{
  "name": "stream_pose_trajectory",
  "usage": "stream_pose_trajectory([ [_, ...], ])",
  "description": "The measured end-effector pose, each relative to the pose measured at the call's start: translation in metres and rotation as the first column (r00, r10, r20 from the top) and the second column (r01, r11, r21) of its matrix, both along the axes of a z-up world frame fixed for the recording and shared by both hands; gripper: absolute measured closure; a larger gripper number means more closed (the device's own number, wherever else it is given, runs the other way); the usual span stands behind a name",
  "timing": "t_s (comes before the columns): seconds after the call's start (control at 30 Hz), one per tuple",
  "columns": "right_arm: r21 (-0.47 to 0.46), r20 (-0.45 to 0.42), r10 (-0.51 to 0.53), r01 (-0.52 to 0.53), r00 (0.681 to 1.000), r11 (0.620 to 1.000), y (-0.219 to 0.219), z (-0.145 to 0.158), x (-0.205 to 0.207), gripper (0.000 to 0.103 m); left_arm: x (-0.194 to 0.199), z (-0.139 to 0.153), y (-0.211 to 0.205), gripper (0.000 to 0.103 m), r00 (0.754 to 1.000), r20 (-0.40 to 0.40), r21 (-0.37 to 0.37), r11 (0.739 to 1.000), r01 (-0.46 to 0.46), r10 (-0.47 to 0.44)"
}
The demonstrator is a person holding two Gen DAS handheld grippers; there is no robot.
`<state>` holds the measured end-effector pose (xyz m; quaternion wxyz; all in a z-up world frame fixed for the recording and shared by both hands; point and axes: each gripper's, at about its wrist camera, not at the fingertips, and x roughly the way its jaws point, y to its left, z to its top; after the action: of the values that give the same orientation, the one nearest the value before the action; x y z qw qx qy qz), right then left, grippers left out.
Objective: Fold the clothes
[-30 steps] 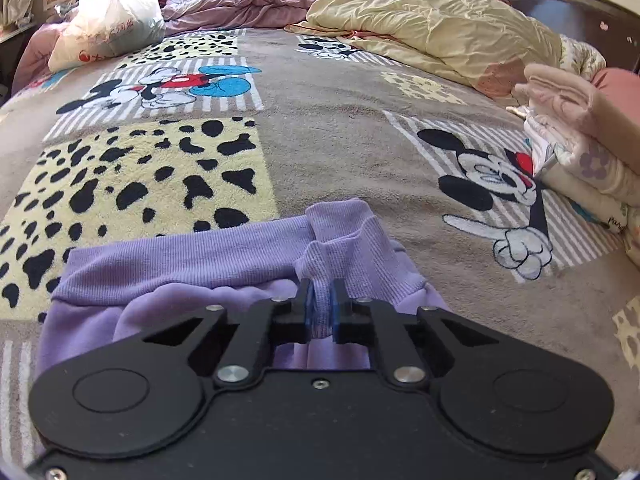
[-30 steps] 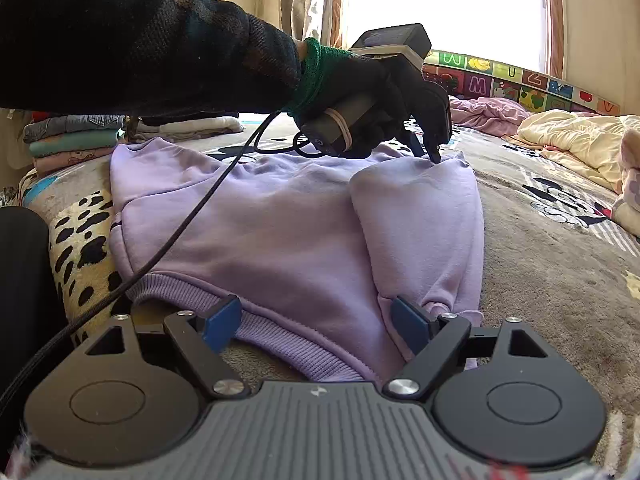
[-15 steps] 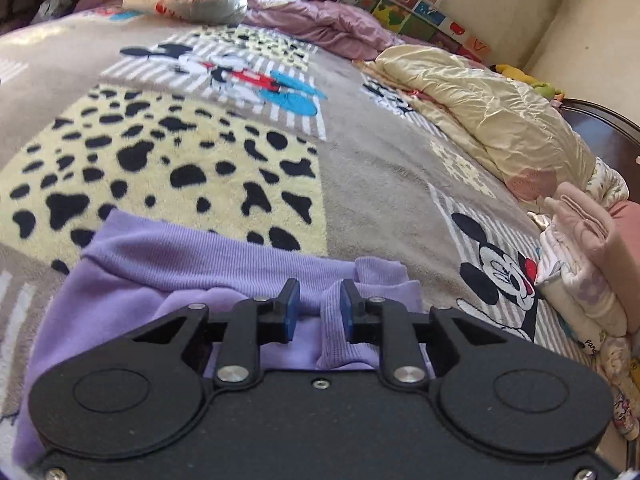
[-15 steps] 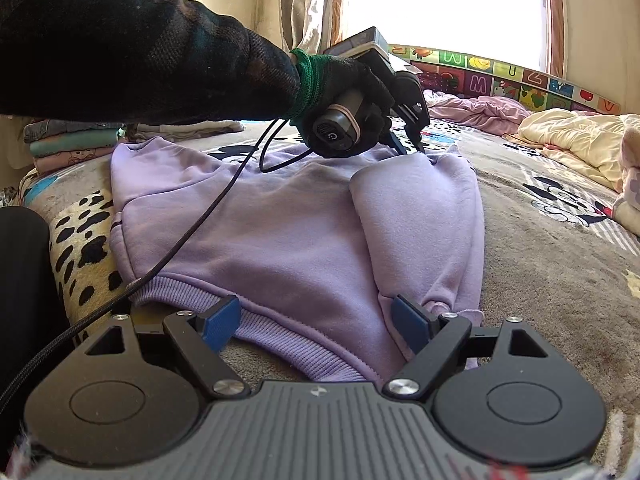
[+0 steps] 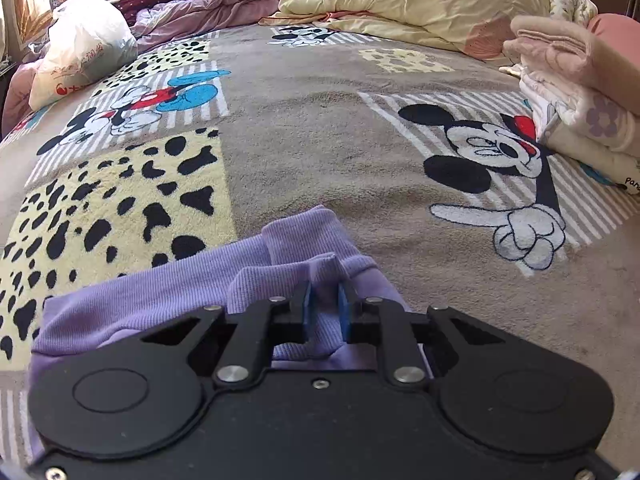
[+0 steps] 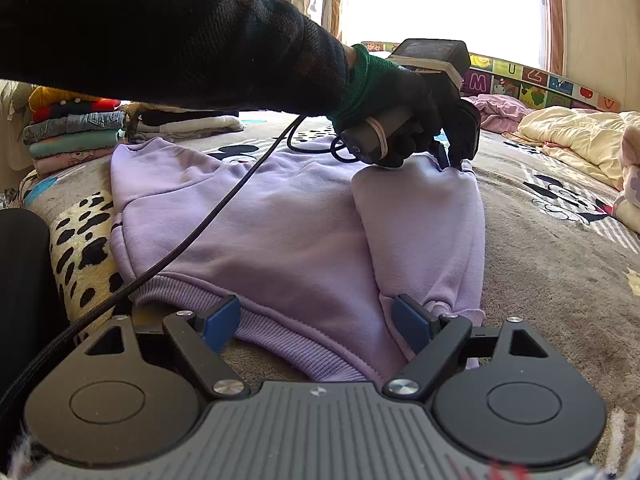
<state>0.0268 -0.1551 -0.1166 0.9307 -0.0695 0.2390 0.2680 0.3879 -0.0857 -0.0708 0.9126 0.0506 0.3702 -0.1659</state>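
Note:
A lilac sweatshirt (image 6: 280, 240) lies flat on the bed, its right sleeve (image 6: 420, 220) folded over the body. In the right wrist view a gloved hand (image 6: 384, 92) holds my left gripper (image 6: 452, 160) tipped down onto the sleeve's far end. In the left wrist view my left gripper (image 5: 324, 312) is shut on a bunched fold of the sweatshirt's ribbed cuff (image 5: 304, 236), with cloth filling the gap between the blue pads. My right gripper (image 6: 316, 322) stands wide open just above the ribbed hem (image 6: 280, 336), nothing between its fingers.
A cartoon-mouse blanket (image 5: 320, 140) covers the bed. Folded clothes are stacked at the left (image 6: 72, 136) and right (image 5: 580, 112). A cream duvet (image 5: 420, 0) and a white plastic bag (image 5: 84, 52) lie at the far end. A black cable (image 6: 200, 232) crosses the sweatshirt.
Half a second ago the left gripper's pads had parted around the cuff; they have since closed in on it. The left hand also swung and settled lower. The right gripper has not moved.

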Motion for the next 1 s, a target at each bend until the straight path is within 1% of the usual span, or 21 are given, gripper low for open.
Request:
stream_pose_trajectory([
  [0.1,0.006,-0.005,0.001,-0.001,1.0,1.0,0.0,0.001,0.0,0.019,-0.001,0.01,0.005,0.087,1.0,0.011,-0.042,0.999,0.0,0.0],
  [0.13,0.008,-0.006,0.002,-0.002,1.0,1.0,-0.001,0.001,0.0,0.019,0.002,0.007,0.002,0.087,1.0,0.002,-0.039,0.999,-0.002,0.002],
  [0.23,0.006,-0.005,0.003,-0.003,1.0,1.0,0.0,0.001,0.0,0.019,0.016,-0.008,-0.014,0.087,0.999,-0.039,0.019,1.0,-0.009,0.009],
  [0.3,0.004,-0.004,0.004,-0.004,1.0,1.0,0.001,0.001,0.0,0.019,0.023,-0.012,-0.022,0.087,0.998,-0.06,0.022,1.0,-0.018,0.019],
  [0.37,0.003,-0.003,0.005,-0.005,1.0,1.0,0.001,0.0,0.0,0.018,0.027,-0.004,-0.025,0.087,0.996,-0.076,-0.007,0.999,-0.038,0.037],
  [0.47,0.001,-0.002,0.006,-0.006,1.0,1.0,0.002,0.0,0.0,0.017,0.012,0.02,-0.004,0.087,0.998,-0.043,-0.112,0.992,-0.061,0.056],
  [0.5,0.006,-0.001,0.007,-0.007,1.0,1.0,0.001,0.0,0.0,0.017,0.003,0.027,0.005,0.087,0.997,-0.029,-0.134,0.989,-0.068,0.065],
  [0.57,0.016,0.001,0.007,-0.007,1.0,1.0,0.0,0.001,0.0,0.017,-0.021,0.042,0.026,0.087,0.996,0.001,-0.156,0.984,-0.082,0.084],
  [0.63,0.018,0.004,0.006,-0.006,1.0,1.0,0.0,0.001,0.0,0.018,-0.049,0.048,0.051,0.087,0.992,0.002,-0.195,0.973,-0.124,0.127],
  [0.7,0.018,0.009,0.005,-0.005,1.0,1.0,0.0,0.002,-0.002,0.018,-0.079,0.052,0.078,0.086,0.984,-0.007,-0.239,0.956,-0.172,0.175],
  [0.8,0.0,0.021,0.006,-0.006,1.0,1.0,0.001,0.002,-0.006,0.018,-0.124,0.057,0.119,0.085,0.969,-0.025,-0.302,0.922,-0.243,0.247],
  [0.83,-0.003,0.025,0.006,-0.006,1.0,1.0,0.002,0.002,-0.007,0.018,-0.141,0.057,0.135,0.081,0.959,-0.036,-0.33,0.902,-0.278,0.282],
  [0.93,-0.014,0.025,0.005,-0.004,1.0,1.0,0.001,0.003,-0.015,0.019,-0.187,0.051,0.178,0.076,0.923,-0.071,-0.414,0.83,-0.373,0.379],
  [1.0,-0.02,0.025,-0.002,0.002,1.0,1.0,-0.001,0.006,-0.022,0.021,-0.215,0.046,0.203,0.073,0.89,-0.089,-0.454,0.778,-0.435,0.447],
])
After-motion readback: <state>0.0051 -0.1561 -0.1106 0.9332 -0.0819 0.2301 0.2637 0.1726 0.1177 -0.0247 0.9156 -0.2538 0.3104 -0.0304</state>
